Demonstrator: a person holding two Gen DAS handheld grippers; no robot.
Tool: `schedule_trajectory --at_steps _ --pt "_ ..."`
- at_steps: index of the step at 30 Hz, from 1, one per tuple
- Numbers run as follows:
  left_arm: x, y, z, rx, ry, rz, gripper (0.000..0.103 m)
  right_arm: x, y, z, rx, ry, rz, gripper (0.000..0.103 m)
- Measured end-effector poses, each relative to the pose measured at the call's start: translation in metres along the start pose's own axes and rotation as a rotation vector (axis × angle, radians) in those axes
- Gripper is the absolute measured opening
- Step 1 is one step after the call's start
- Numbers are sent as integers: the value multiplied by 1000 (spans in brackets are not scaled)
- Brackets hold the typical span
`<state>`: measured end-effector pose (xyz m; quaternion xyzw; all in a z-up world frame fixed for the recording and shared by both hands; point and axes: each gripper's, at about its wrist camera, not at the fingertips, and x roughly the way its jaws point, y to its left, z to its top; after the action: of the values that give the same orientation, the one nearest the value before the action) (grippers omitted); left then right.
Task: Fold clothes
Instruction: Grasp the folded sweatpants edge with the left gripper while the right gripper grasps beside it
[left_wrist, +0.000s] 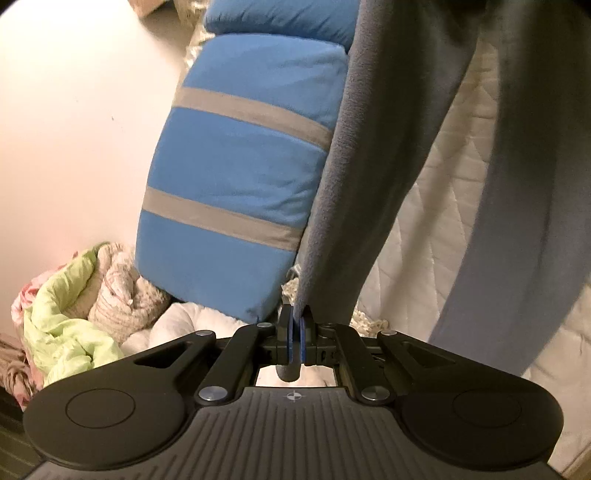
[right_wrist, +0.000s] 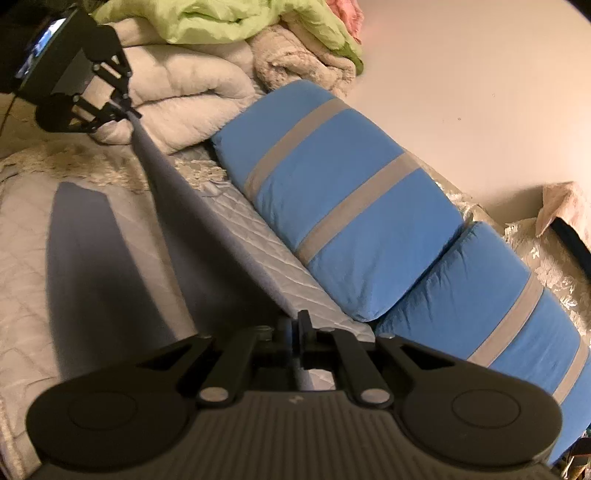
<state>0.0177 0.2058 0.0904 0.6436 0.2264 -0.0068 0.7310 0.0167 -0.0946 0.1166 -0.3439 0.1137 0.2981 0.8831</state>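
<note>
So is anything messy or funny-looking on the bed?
Yes. A crumpled light-green cloth lies heaped over bundled white blankets near the wall, unfolded. The grey fleece garment is stretched taut between the left gripper and right gripper, which belongs to the folding.

Two blue pillows with grey stripes, end to end against a pale wall. White quilted mattress at lower left. Upper left: a cream duvet, a fuzzy beige blanket, crumpled lime-green fabric, piled together.
</note>
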Motion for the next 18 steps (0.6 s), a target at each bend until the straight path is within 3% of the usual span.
schedule_trajectory --at_steps 3,8,11,18 --pt "-9 -27 -18 58 -22 -36 3 -7 22 -9 -50 -4 30 8" --pt "-3 -80 -42 138 22 -143 3 -13 79 -37 -168 24 117 4" --pt "2 -88 -46 132 32 -170 3 -13 99 -46 -196 45 153 4" --pt "3 -85 -54 82 39 -189 3 -11 102 -44 -190 60 167 3"
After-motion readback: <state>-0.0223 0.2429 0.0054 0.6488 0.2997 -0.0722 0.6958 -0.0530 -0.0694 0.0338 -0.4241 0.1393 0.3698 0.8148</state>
